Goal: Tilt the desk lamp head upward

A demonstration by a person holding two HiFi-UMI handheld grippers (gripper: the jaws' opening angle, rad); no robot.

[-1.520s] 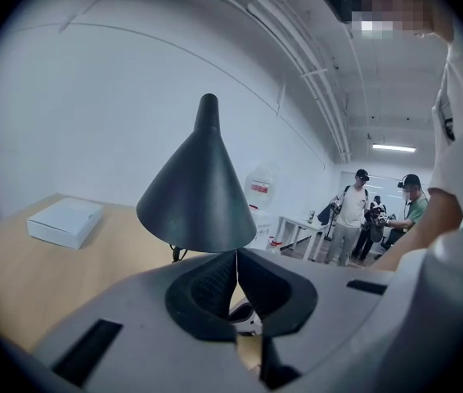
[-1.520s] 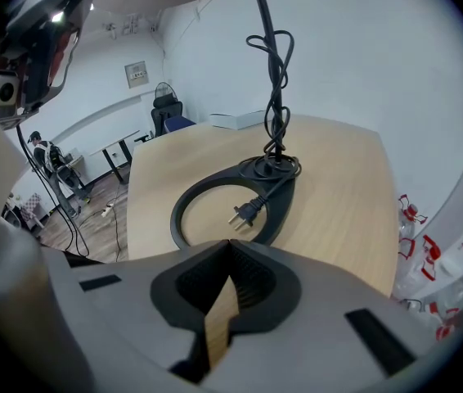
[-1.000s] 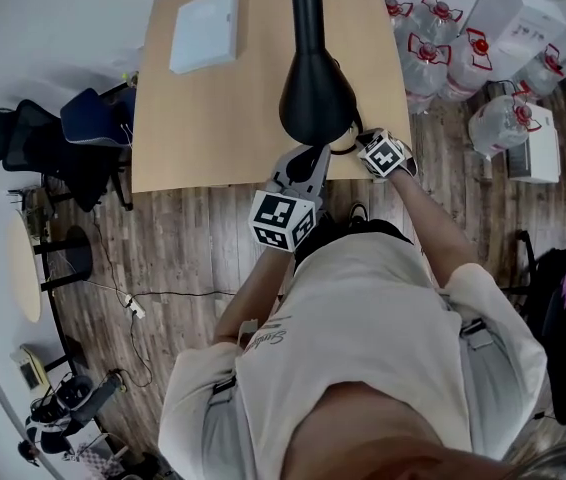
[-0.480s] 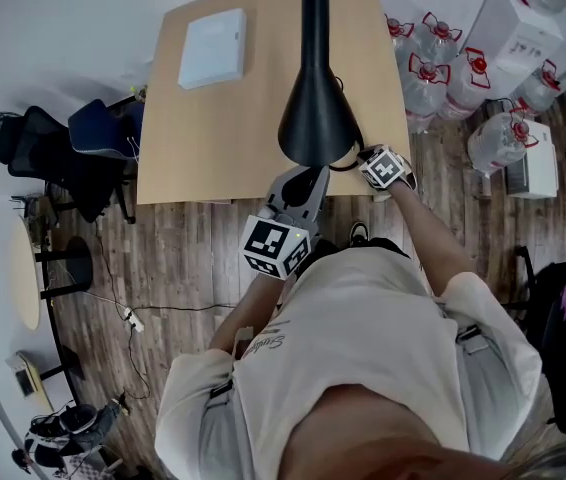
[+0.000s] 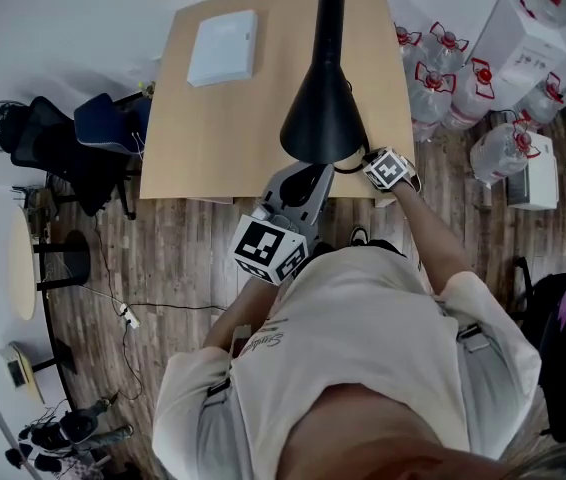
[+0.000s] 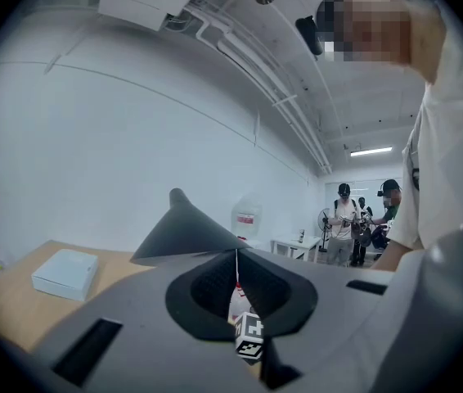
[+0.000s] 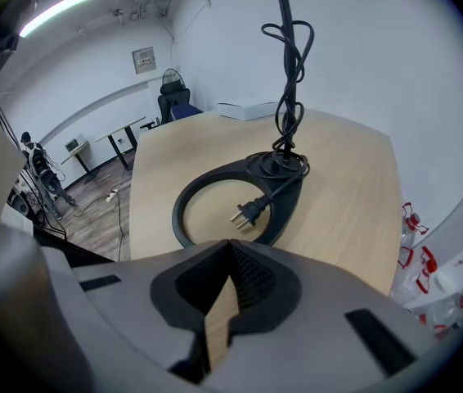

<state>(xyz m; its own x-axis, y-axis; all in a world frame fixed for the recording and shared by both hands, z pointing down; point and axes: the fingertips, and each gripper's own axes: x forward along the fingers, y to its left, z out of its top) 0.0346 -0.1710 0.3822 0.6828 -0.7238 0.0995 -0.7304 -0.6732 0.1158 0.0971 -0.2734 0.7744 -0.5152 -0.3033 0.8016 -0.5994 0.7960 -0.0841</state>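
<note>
Desk lamp head [image 5: 321,118], black flared cone

Table [image 5: 223,128], lamp base [image 7: 285,203], white box [image 5: 223,48]

The right claw [image 7: 230,246], seemingly closed, faces the lamp's ring base [image 7: 285,203] and plug [image 7: 248,214].

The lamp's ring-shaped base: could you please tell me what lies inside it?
A two-pronged plug lies on bare desk inside the base, its cord crossing the rim toward the stem. The right tool covers the near rim, so that part cannot be seen.
</note>
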